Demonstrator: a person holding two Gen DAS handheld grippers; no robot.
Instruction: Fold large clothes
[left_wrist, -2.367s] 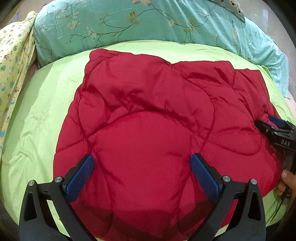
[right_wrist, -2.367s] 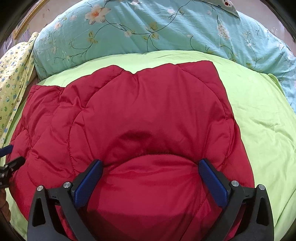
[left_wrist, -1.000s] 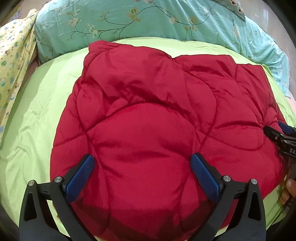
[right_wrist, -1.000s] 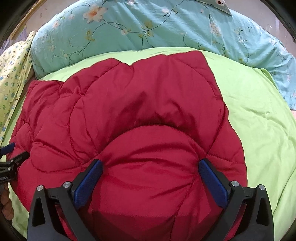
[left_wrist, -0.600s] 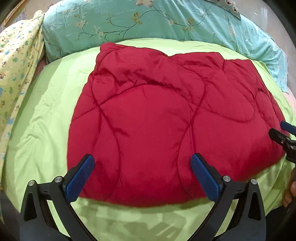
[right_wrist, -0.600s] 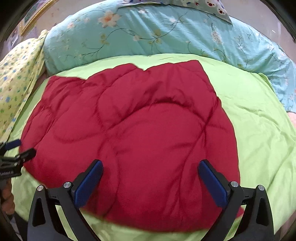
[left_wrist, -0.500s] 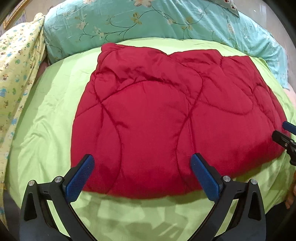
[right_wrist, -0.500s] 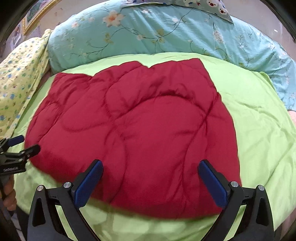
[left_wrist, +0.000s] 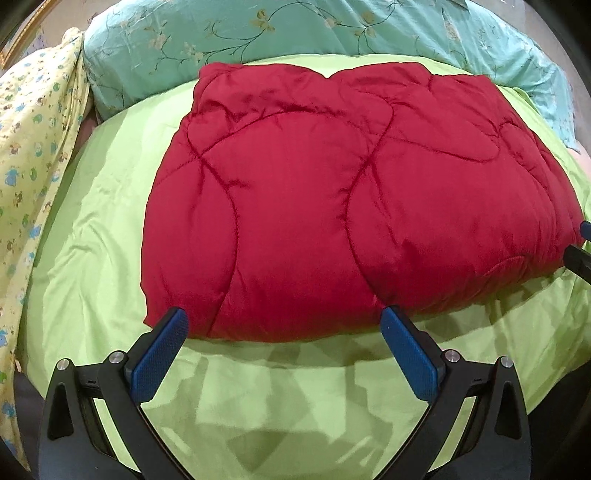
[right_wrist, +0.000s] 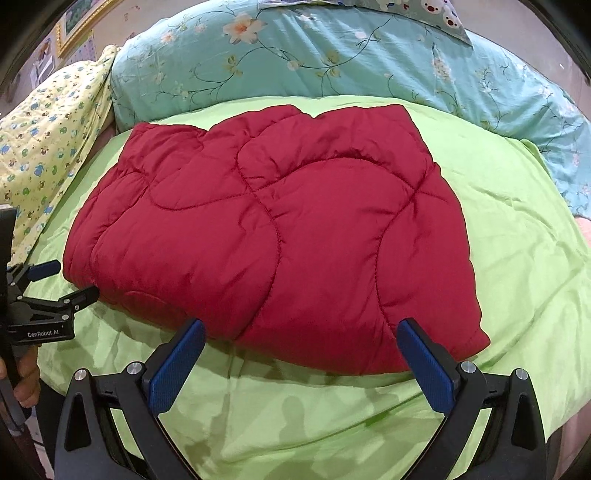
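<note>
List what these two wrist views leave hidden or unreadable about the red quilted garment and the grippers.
- Red quilted garment: its underside and inner layers are covered by its own top layer in both views, so the number of folds is unknown.
- Right gripper: in the left wrist view only a fingertip shows, cut off by the right edge.
- Hand on the left gripper: mostly cut off by the left edge of the right wrist view.
</note>
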